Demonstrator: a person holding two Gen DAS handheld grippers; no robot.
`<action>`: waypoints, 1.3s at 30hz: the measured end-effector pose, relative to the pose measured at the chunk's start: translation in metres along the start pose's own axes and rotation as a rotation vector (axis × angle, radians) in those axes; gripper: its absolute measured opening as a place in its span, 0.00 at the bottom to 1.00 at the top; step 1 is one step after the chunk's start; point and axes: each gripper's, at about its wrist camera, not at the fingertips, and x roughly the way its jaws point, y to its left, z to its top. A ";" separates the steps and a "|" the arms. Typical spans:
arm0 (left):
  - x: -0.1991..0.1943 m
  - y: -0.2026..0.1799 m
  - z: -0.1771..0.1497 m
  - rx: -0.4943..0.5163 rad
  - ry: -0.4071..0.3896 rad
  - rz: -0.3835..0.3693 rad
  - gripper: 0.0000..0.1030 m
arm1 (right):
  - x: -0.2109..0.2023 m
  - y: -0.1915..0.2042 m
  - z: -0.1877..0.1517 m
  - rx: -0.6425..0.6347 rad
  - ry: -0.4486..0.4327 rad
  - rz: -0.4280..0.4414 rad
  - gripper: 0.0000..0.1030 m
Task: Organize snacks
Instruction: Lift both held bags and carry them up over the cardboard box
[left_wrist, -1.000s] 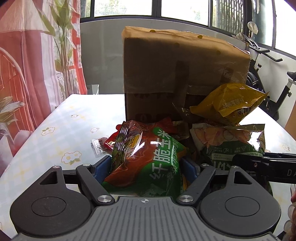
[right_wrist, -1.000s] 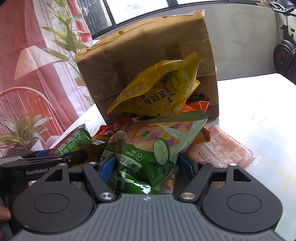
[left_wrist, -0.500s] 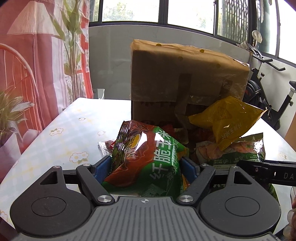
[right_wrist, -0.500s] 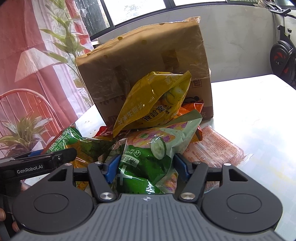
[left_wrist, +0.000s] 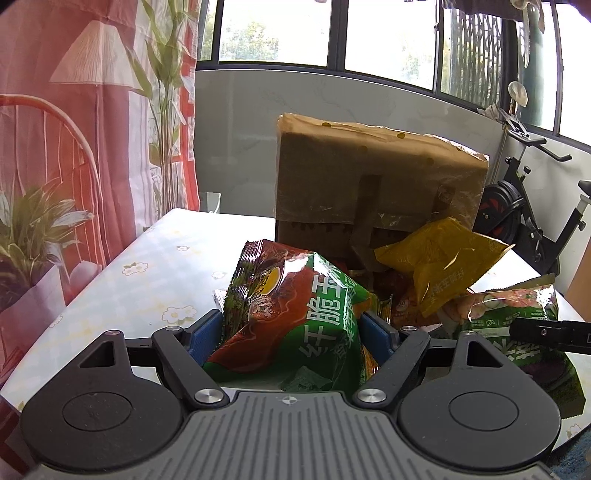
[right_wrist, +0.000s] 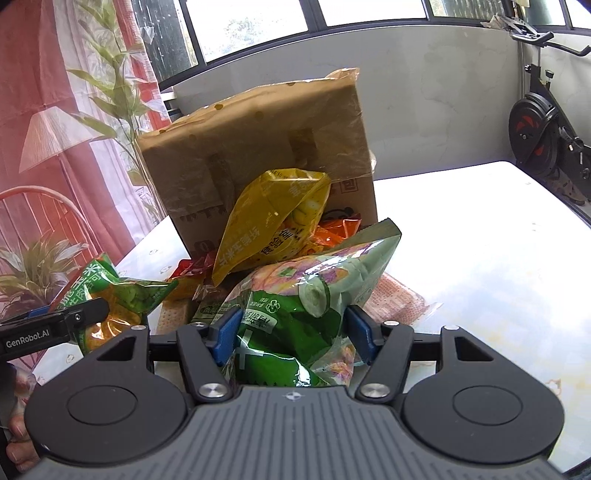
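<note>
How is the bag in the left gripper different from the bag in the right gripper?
The red-and-green bag in the left gripper is dark red on top with large white characters on green. The cucumber bag in the right gripper is pale green and pink with a cucumber slice pictured. The yellow bag leans against the cucumber bag's top, not on the red-and-green one. Both are crinkly sealed snack bags, each clamped between blue pads.

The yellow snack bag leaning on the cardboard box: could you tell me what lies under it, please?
Under the yellow snack bag show orange packets and a red packet; anything deeper is covered. Behind it stands the cardboard box.
</note>
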 end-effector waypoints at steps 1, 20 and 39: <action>-0.003 0.001 0.000 -0.003 -0.006 0.001 0.80 | -0.005 -0.002 0.000 0.006 -0.010 -0.007 0.61; -0.006 0.002 -0.001 -0.013 -0.006 0.025 0.80 | -0.029 -0.023 0.001 0.068 -0.096 -0.052 0.58; -0.018 0.016 0.026 -0.020 -0.102 0.071 0.80 | -0.045 -0.025 0.011 0.057 -0.190 -0.048 0.58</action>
